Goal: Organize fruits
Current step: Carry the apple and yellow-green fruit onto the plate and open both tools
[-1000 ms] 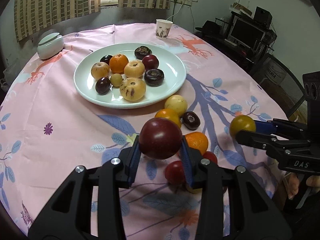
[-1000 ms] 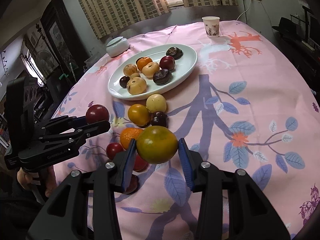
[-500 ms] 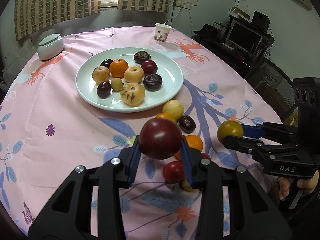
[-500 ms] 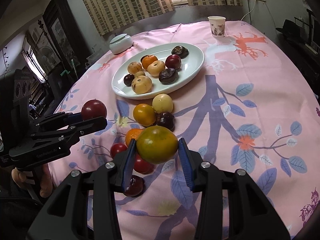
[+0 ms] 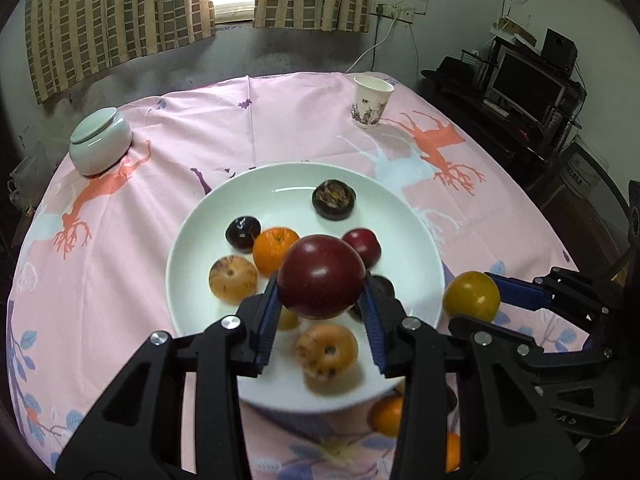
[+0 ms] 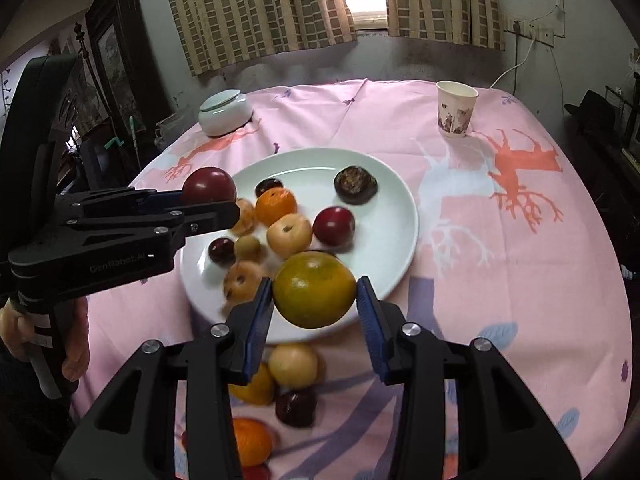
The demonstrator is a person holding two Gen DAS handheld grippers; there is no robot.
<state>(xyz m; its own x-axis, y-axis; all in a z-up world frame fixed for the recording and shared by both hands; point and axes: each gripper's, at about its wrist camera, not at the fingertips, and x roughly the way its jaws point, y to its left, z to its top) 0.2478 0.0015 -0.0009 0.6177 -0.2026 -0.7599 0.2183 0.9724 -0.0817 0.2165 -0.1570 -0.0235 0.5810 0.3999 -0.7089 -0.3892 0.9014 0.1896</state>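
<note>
My left gripper (image 5: pixel 321 312) is shut on a dark red plum (image 5: pixel 321 276) and holds it above the near part of the white plate (image 5: pixel 404 216). It also shows in the right wrist view (image 6: pixel 212 204), over the plate's left rim. My right gripper (image 6: pixel 315 312) is shut on a green-orange citrus fruit (image 6: pixel 315 295), held above the plate's (image 6: pixel 396 208) near rim. That fruit shows in the left wrist view (image 5: pixel 472 295) at the plate's right edge. The plate holds several fruits.
A paper cup (image 5: pixel 370 102) stands at the back right and a lidded white jar (image 5: pixel 100 146) at the back left of the pink tablecloth. Several loose fruits (image 6: pixel 294 364) lie on the cloth just in front of the plate.
Both grippers have moved forward with their fruits, from over the loose pile to above the plate. The plate now looks much nearer.
</note>
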